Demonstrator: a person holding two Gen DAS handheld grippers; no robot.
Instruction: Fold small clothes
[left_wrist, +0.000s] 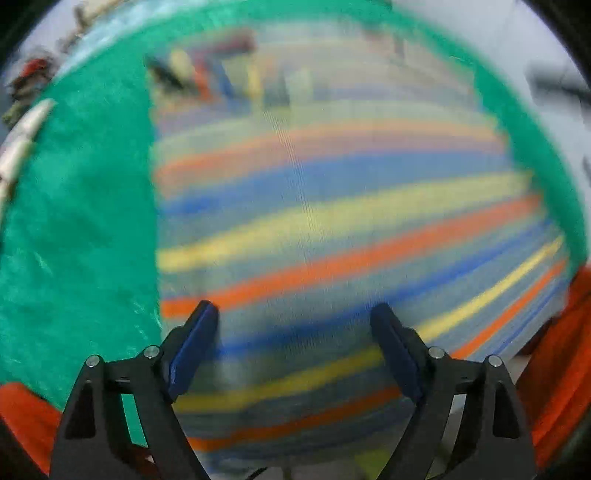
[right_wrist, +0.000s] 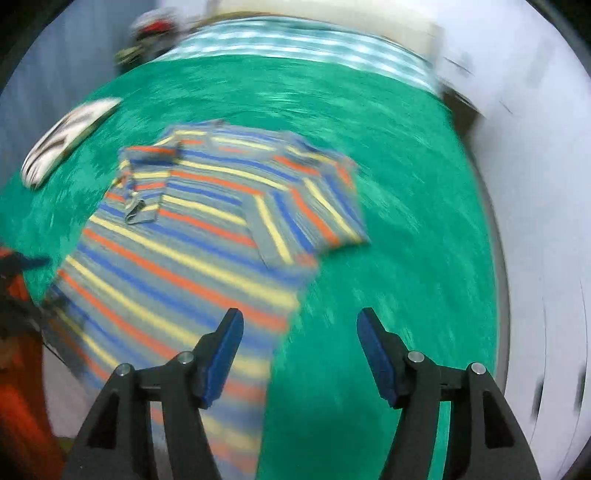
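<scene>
Jaws spread and empty, the left gripper (left_wrist: 293, 314) and right gripper (right_wrist: 299, 321) hover over a striped shirt (right_wrist: 207, 229), one sleeve folded in, most folds apparently left.

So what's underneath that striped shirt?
The striped shirt lies on a green cloth that shows all around it. Whatever is beneath the shirt's middle is covered.

Shirt (right_wrist: 192, 236): grey with blue, orange and yellow stripes. Cloth (right_wrist: 406, 206) beneath it: plain green. Far cloth (right_wrist: 295, 42): teal-and-white checks. Folded piece (right_wrist: 70, 136) at the left edge: white with dark markings. Gripper pads (left_wrist: 194, 347): dark blue on black arms.
</scene>
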